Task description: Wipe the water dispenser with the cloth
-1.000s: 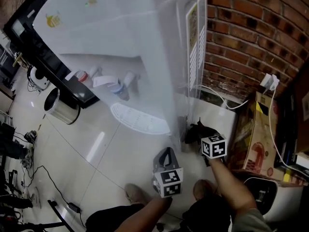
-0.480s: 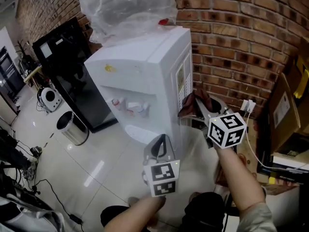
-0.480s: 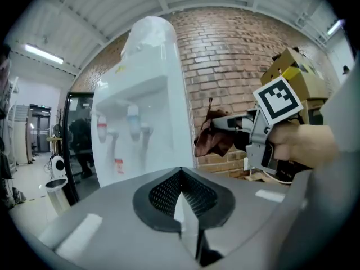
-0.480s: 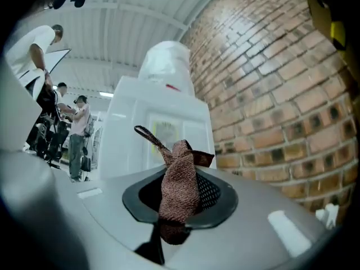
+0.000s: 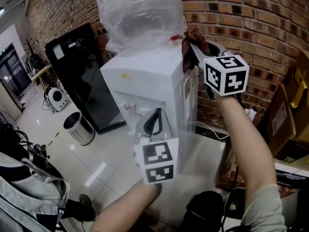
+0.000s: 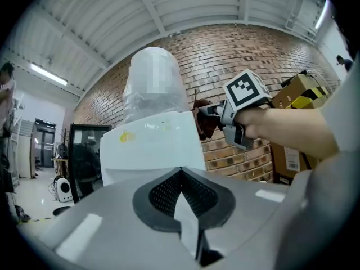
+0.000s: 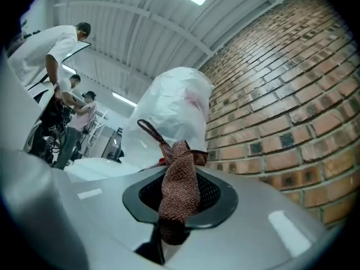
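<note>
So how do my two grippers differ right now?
The right gripper is shut on the brown cloth; the left gripper is shut on nothing. The right one sits high by the top of the water dispenser; the left one is lower, in front of it. Both carry marker cubes.

Brick wall [image 5: 270, 28] behind, black cabinet [image 5: 82, 76] left, steel bin [image 5: 81, 128] just beside it, cardboard box [image 5: 284, 115] right.
</note>
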`<action>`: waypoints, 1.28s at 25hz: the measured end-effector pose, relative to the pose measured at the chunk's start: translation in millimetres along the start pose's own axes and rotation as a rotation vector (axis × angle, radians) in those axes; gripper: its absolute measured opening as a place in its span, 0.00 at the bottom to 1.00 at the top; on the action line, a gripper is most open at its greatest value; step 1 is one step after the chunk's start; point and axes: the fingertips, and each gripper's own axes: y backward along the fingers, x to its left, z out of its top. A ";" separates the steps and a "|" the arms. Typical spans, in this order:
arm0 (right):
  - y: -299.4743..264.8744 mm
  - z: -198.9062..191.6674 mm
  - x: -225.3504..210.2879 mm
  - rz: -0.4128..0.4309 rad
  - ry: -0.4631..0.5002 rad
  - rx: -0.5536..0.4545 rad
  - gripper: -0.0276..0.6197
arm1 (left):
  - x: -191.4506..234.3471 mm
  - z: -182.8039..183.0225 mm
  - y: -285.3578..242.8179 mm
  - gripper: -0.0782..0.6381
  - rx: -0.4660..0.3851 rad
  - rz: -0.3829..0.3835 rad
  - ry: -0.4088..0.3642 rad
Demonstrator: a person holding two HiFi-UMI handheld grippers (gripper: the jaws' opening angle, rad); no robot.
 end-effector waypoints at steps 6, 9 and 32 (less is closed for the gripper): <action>-9.4 -55.5 -5.8 -0.027 -0.034 0.084 0.17 | 1.2 -15.0 -10.7 0.11 0.033 0.012 -0.005; -11.1 -94.4 -1.5 -0.007 -0.044 0.156 0.17 | 3.2 -30.6 -19.1 0.11 0.066 0.031 0.003; 71.7 -367.4 31.4 0.010 -0.216 0.535 0.17 | -41.3 -201.4 -8.0 0.11 0.287 0.016 0.046</action>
